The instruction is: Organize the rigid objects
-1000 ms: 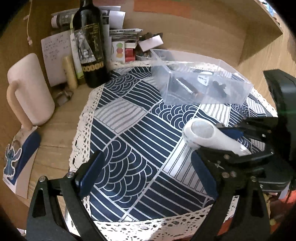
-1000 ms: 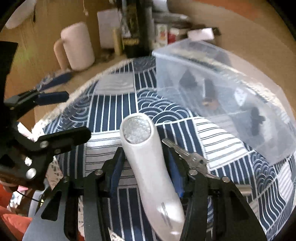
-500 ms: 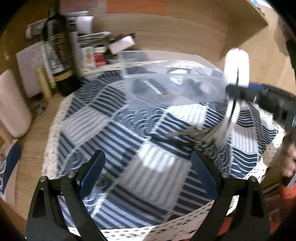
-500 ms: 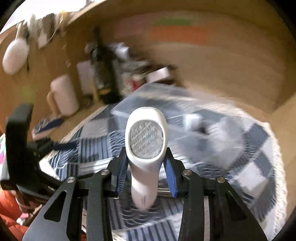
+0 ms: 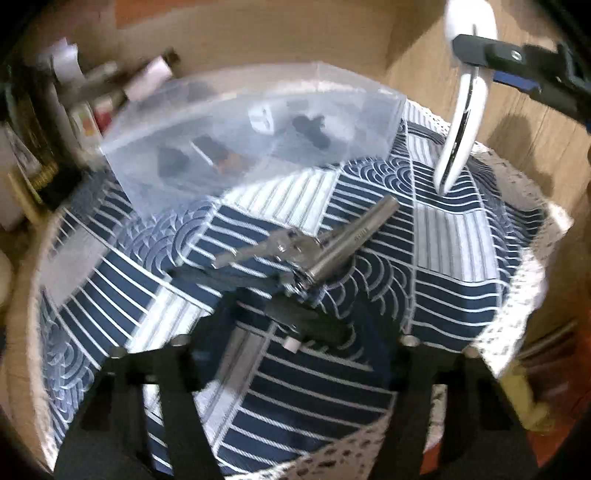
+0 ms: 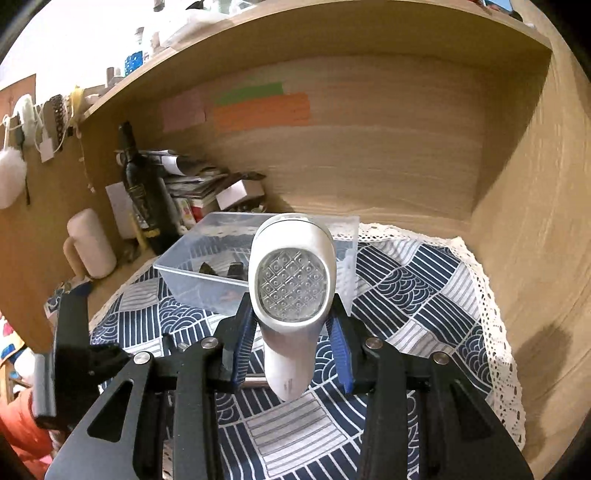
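Your right gripper (image 6: 291, 354) has its fingers (image 6: 242, 347) clamped on the white handheld device (image 6: 291, 295), held up off the patterned cloth (image 6: 424, 280) with the clear bin (image 6: 192, 273) just beyond the fingertips. Your left gripper (image 5: 295, 354) has its fingers spread wide and empty, with the metal tool (image 5: 314, 243) lying on the cloth just ahead of them.

I'm looking into a wooden desk alcove (image 6: 369, 158): coloured paper strips (image 6: 258, 107) on the back wall, a shelf (image 6: 295, 33) overhead, warm light throughout.
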`<state>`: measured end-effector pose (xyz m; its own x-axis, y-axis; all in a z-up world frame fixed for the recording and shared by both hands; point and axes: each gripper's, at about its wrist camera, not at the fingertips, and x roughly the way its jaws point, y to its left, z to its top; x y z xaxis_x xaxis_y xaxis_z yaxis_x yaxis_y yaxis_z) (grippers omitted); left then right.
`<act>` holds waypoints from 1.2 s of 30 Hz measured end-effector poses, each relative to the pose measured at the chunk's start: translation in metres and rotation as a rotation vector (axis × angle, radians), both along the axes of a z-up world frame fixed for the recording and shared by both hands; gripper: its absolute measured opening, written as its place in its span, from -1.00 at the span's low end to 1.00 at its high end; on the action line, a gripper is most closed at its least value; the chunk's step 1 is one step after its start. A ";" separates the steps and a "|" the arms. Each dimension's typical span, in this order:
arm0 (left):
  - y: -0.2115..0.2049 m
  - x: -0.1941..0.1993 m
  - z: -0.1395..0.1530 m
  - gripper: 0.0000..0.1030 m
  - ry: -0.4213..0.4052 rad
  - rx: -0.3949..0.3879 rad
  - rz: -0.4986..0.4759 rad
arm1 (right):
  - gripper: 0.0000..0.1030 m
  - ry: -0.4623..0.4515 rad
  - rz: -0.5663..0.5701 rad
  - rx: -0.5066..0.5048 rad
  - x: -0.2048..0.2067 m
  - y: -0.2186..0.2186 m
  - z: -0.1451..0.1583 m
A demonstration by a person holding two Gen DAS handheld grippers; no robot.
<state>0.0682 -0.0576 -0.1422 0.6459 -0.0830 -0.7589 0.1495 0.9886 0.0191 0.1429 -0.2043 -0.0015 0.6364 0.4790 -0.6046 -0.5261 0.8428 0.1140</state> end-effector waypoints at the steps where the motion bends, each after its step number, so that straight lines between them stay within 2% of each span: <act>1: -0.001 -0.002 0.001 -0.15 -0.004 0.001 -0.002 | -0.33 -0.001 0.001 0.000 0.000 0.000 0.000; 8: 0.020 -0.008 0.014 -0.15 -0.022 -0.030 0.051 | -0.33 -0.039 0.007 0.011 0.005 0.002 0.008; 19: 0.062 0.013 0.082 -0.15 -0.208 -0.045 0.142 | -0.33 -0.151 -0.011 0.014 0.035 0.017 0.043; 24: 0.080 0.038 0.102 -0.15 -0.249 -0.049 0.173 | -0.33 -0.176 -0.019 -0.015 0.055 0.028 0.047; 27: 0.085 0.057 0.105 -0.15 -0.243 -0.057 0.173 | -0.33 -0.168 -0.020 -0.050 0.068 0.037 0.039; 32: 0.089 0.094 0.098 -0.15 -0.186 -0.074 0.149 | -0.33 -0.103 -0.011 -0.133 0.092 0.051 0.015; 36: 0.082 0.116 0.088 -0.15 -0.157 -0.043 0.120 | -0.33 -0.057 0.011 -0.213 0.103 0.061 -0.005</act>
